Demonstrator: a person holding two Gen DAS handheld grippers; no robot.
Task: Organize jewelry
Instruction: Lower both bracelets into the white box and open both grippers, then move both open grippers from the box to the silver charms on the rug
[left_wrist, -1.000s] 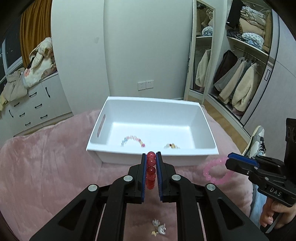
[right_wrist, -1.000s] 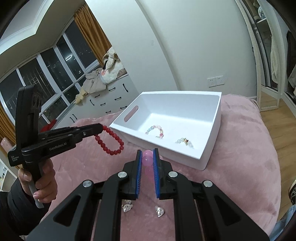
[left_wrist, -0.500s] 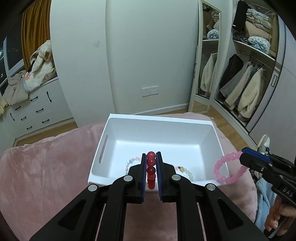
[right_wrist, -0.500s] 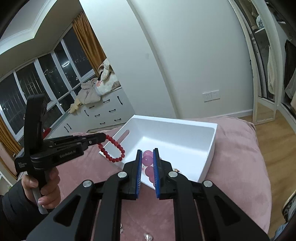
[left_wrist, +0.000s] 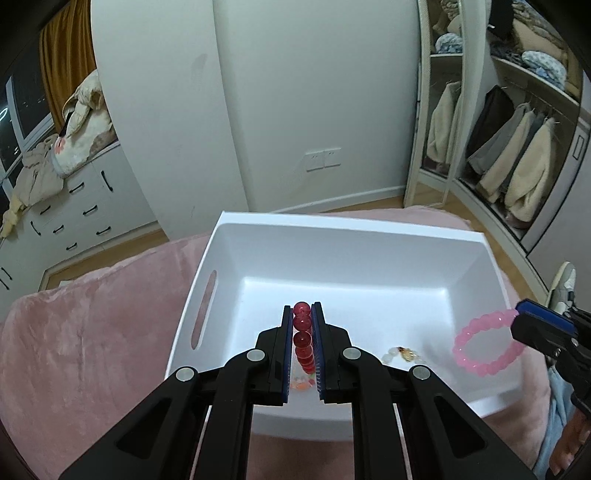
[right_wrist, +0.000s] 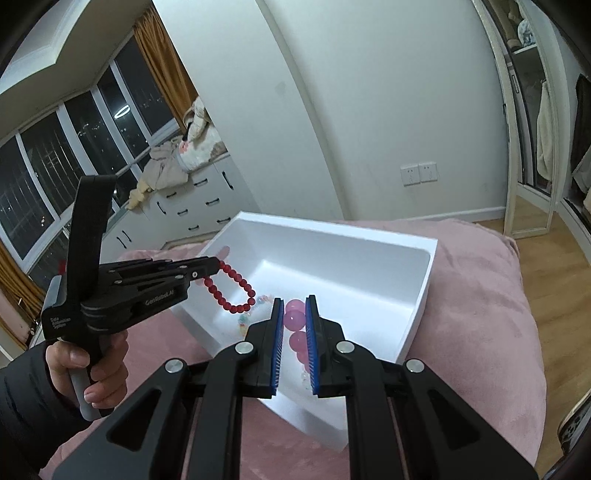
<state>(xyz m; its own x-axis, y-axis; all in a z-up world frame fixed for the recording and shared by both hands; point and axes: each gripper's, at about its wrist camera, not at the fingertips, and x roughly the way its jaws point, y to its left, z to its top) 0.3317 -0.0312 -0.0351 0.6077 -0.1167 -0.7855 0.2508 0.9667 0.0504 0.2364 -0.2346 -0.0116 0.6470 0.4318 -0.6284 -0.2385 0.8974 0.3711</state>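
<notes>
Left gripper (left_wrist: 303, 314) clamped on a red bead bracelet (left_wrist: 302, 339), seen end-on in its own view as a stacked column of beads between the blue pads; from the right wrist, same bracelet (right_wrist: 232, 288) visible as a full loop dangling from the left gripper (right_wrist: 212, 267) above the near-left part of the white bin (right_wrist: 421, 295). Right gripper (right_wrist: 294, 306) pinched on a pink bead bracelet (right_wrist: 295, 328), only a few beads showing between its fingers; from the left wrist, whole pink ring (left_wrist: 487, 343) hanging off the right gripper (left_wrist: 524, 314) over the bin's right side. Bin (left_wrist: 229, 251) resting on a pink plush blanket (left_wrist: 92, 332). Inside on the floor, a pastel multicoloured bracelet (right_wrist: 245, 317), mostly hidden behind the left gripper's fingers in the left view, and a pale bracelet with a gold charm (left_wrist: 402, 354), partly blocked and blurred. Left hand (right_wrist: 92, 369) gripping the handle, visible only from the right wrist; right hand cut off at the frame edge.
</notes>
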